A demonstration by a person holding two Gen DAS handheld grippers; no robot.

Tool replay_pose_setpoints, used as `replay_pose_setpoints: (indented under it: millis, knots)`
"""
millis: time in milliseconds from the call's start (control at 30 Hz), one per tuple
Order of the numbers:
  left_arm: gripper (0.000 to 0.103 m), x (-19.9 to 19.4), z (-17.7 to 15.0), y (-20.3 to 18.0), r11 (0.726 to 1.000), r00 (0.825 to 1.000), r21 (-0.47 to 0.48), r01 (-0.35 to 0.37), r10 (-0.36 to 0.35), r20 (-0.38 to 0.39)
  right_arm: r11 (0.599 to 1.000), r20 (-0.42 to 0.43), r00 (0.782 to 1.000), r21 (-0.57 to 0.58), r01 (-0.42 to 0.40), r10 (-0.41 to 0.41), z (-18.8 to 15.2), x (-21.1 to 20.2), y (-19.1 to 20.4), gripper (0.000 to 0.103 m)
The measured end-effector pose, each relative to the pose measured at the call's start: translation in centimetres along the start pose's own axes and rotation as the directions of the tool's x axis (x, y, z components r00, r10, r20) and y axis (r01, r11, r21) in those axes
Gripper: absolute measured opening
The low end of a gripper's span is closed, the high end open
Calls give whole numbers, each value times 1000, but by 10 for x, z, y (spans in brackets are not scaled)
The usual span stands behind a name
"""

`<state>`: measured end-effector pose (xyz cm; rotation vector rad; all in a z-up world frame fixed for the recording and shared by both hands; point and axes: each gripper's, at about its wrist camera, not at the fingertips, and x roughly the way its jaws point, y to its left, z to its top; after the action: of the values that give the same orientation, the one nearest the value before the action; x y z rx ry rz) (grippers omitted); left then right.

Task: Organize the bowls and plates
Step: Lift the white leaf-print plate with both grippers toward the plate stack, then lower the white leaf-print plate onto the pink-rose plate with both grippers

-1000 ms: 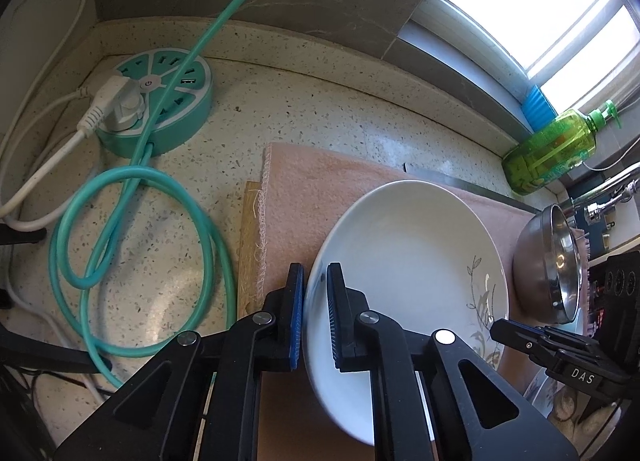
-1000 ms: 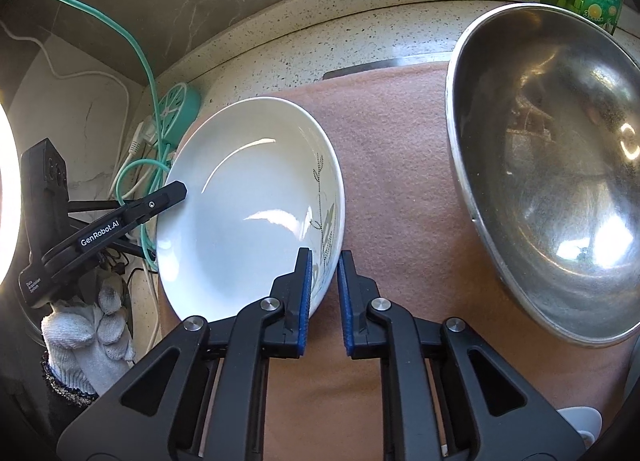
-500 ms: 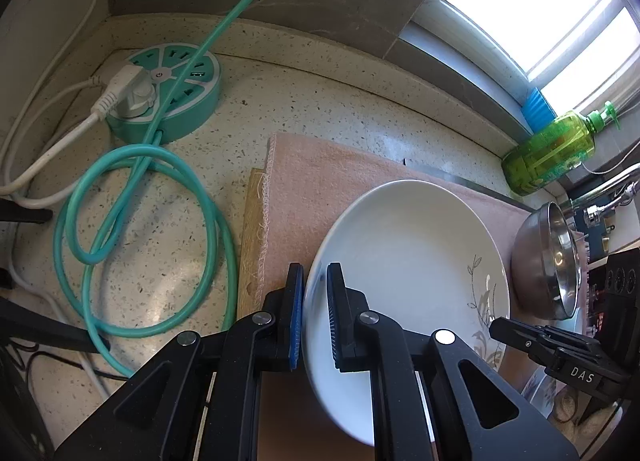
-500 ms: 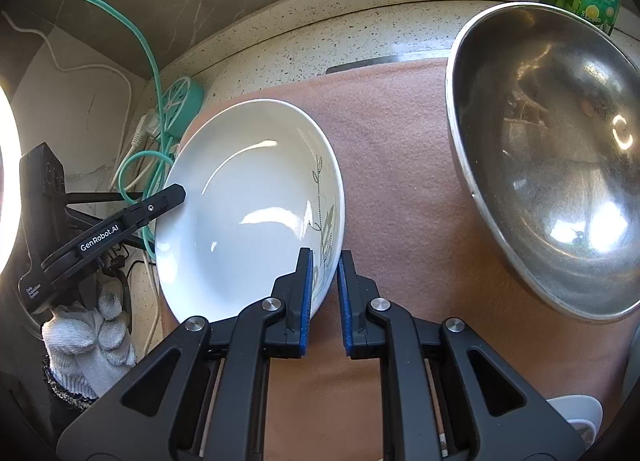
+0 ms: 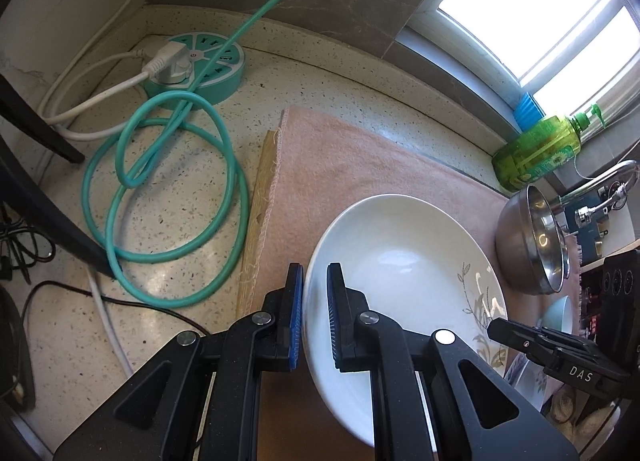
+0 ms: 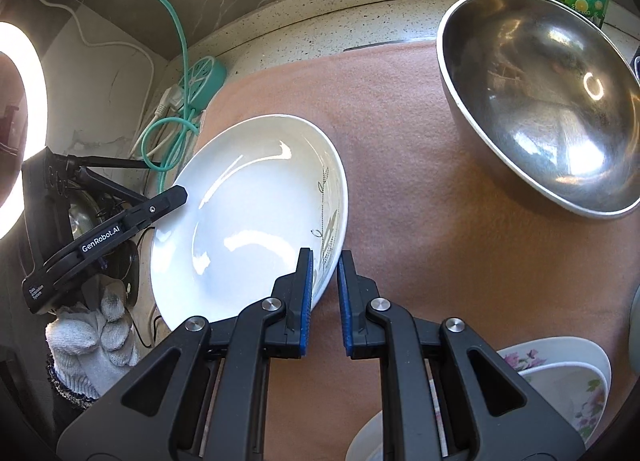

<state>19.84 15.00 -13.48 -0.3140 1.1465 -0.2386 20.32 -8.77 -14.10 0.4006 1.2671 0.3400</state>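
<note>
The pink cloth lies bare between the white plate and the steel bowl. Floral bowls crowd the near right corner. Left of the cloth, the teal cable loops over the speckled counter, and the round power strip blocks the back corner, perhaps touching the wall.

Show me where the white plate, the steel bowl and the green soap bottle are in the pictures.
white plate [image 6: 248,229]: right wrist view, on its glossy inner surface.
steel bowl [image 6: 540,109]: right wrist view, on its shiny inside.
green soap bottle [image 5: 536,149]: left wrist view, on its body.
</note>
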Motion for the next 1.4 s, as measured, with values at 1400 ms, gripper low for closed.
replay_pose_setpoints:
  millis: [1400]
  knots:
    - [10, -62, -112, -138, 995, 988, -37, 94, -88, 130, 995, 33, 999, -91, -27, 30, -93, -132, -94, 12]
